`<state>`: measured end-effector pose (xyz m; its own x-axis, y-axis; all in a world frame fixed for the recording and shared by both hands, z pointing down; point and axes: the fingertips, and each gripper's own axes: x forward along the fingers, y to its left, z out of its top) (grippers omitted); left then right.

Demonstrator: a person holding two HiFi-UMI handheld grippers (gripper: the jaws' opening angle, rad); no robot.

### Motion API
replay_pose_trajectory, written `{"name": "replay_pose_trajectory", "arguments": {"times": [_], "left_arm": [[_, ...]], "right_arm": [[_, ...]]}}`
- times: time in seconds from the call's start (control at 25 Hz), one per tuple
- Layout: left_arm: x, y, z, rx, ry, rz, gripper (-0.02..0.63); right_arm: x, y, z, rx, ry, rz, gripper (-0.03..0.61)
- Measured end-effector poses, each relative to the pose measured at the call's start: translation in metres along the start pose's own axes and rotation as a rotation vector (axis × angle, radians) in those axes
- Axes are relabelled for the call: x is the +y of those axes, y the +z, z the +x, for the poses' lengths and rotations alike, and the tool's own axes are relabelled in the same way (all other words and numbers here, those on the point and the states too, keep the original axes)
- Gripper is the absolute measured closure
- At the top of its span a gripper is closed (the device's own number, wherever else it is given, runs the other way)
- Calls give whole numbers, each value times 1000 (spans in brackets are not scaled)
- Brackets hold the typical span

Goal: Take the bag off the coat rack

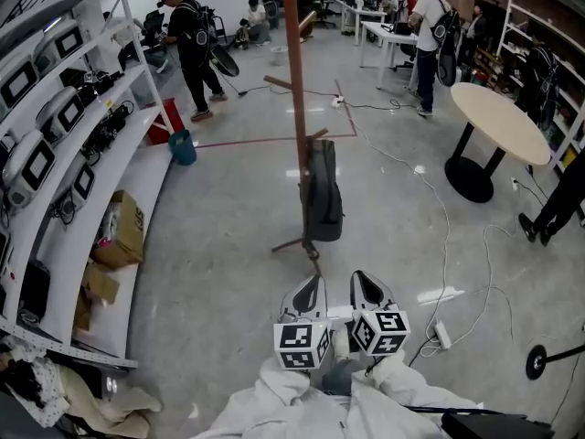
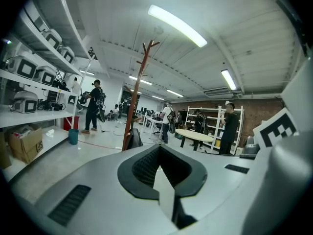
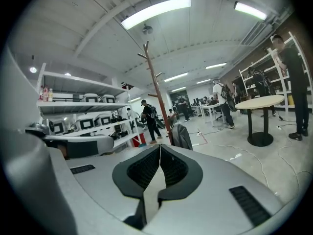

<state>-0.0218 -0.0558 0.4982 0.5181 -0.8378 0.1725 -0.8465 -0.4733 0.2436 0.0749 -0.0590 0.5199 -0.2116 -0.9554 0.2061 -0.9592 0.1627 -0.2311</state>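
Observation:
A dark grey bag (image 1: pixel 322 190) hangs low on a tall brown wooden coat rack (image 1: pixel 295 80) that stands on the grey floor ahead of me. Both grippers are held side by side near my body, well short of the rack. The left gripper (image 1: pixel 306 293) and the right gripper (image 1: pixel 366 287) are both shut with nothing between their jaws. In the left gripper view the bag (image 2: pixel 134 138) shows small beyond the left gripper (image 2: pixel 159 148), at the foot of the coat rack (image 2: pixel 140 87). The right gripper view shows the bag (image 3: pixel 182 136) just past the right gripper (image 3: pixel 159 147).
White shelves (image 1: pixel 91 154) with devices and a cardboard box (image 1: pixel 119 231) line the left side. A round table (image 1: pixel 498 122) stands at the right. Cables and a power strip (image 1: pixel 441 335) lie on the floor to my right. Several people stand farther back; a teal bin (image 1: pixel 182 146) is by the shelves.

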Motion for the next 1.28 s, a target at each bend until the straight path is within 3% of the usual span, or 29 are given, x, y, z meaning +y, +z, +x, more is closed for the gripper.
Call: {"name": "replay_pose_trajectory", "arguments": {"times": [0.76, 1.28], "left_arm": [[5, 28, 163, 5, 93, -6, 613], [34, 29, 198, 22, 151, -4, 613]], "right_arm": [[-82, 50, 134, 26, 125, -5, 566], [-84, 41, 187, 72, 170, 24, 566]]}}
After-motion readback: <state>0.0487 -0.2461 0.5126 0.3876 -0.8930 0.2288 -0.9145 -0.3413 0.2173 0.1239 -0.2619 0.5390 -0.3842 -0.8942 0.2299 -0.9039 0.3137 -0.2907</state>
